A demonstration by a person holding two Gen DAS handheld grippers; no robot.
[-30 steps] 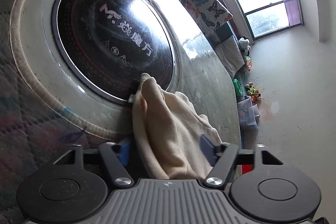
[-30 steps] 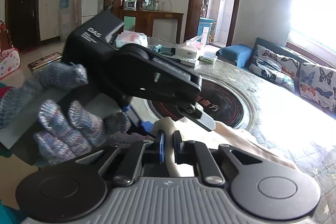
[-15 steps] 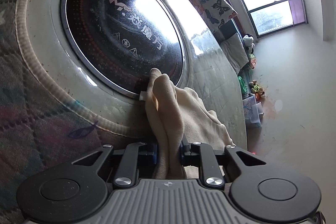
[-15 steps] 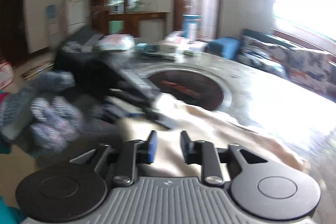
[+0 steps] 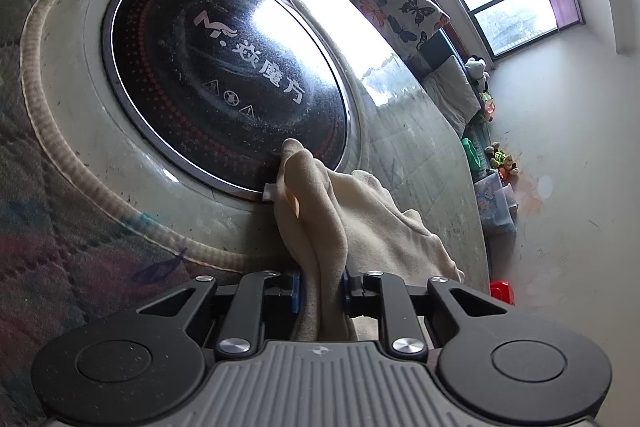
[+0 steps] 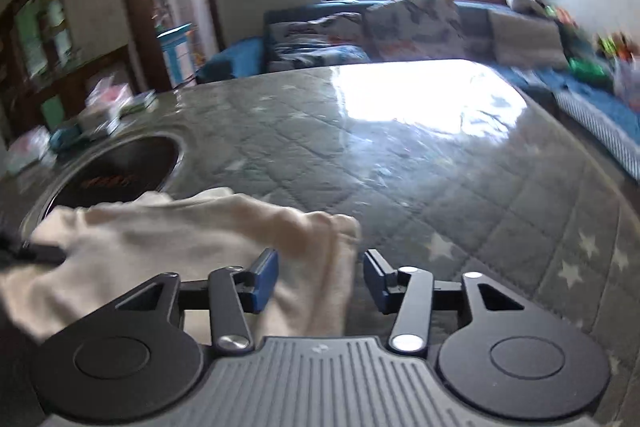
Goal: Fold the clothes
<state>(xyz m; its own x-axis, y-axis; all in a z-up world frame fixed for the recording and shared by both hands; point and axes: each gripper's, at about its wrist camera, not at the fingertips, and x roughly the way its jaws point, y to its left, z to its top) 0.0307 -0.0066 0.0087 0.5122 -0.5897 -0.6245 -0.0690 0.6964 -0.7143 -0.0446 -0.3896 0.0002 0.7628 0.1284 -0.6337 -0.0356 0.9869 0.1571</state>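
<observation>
Starting on the left side: the left tongs (image 5: 320, 289) are clamped tight on a bunched-up fold of the cream garment (image 5: 320, 211), with the blue pads pressing the cloth from both sides. The pinched bit sticks up past the fingers and its tip overlaps the edge of the round black glass cooktop (image 5: 224, 79) set into the surface (image 5: 400, 131). A small white tag (image 5: 269, 191) pokes out of the cloth right at the cooktop's metal rim. The rest of the garment trails off to the right across the quilted cover.

Over on the right side: the right tongs (image 6: 320, 277) are spread apart, not gripping anything. The garment (image 6: 180, 239) lies spread on the surface (image 6: 440, 167), and its right-hand edge sits in the gap between the two fingers, closer to the left pad (image 6: 266, 277). The cooktop (image 6: 120, 167) shows behind the cloth. This view is pretty blurry. Sofa (image 6: 360, 31) with cushions at the back under the window.
</observation>
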